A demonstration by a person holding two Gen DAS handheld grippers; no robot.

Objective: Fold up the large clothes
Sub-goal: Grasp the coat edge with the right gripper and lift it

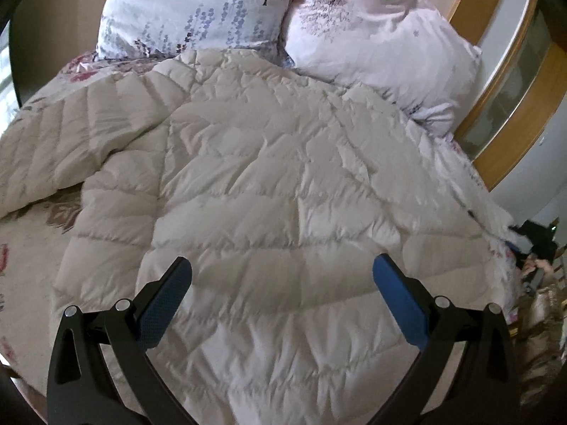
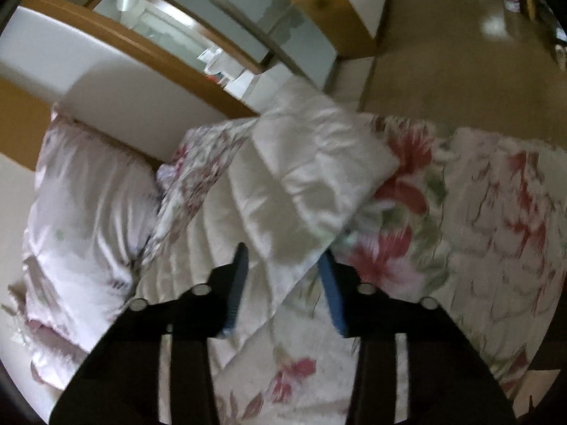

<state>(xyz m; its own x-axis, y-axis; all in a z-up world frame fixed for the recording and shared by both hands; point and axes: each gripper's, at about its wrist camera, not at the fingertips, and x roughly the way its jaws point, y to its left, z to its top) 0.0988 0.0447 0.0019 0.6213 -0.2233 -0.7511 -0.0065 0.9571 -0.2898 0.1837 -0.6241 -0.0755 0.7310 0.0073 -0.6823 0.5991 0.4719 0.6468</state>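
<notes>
A cream quilted down jacket [image 1: 265, 163] lies spread flat on a bed, one sleeve [image 1: 71, 134] stretched out to the left. My left gripper [image 1: 282, 262] hovers open over the jacket's lower part, its blue pads wide apart with nothing between them. In the right wrist view the jacket's other sleeve [image 2: 312, 163] sticks out over the flowered bedspread [image 2: 496, 230]. My right gripper [image 2: 283, 253] is rolled to one side, and the sleeve's end fills the gap between its blue pads. That view is blurred.
Two flowered pillows [image 1: 198, 10] [image 1: 382, 35] lean at the head of the bed. A wooden frame with glass panels [image 1: 514, 106] stands close along the bed's right side. The floor [image 2: 460, 35] shows beyond the bed edge.
</notes>
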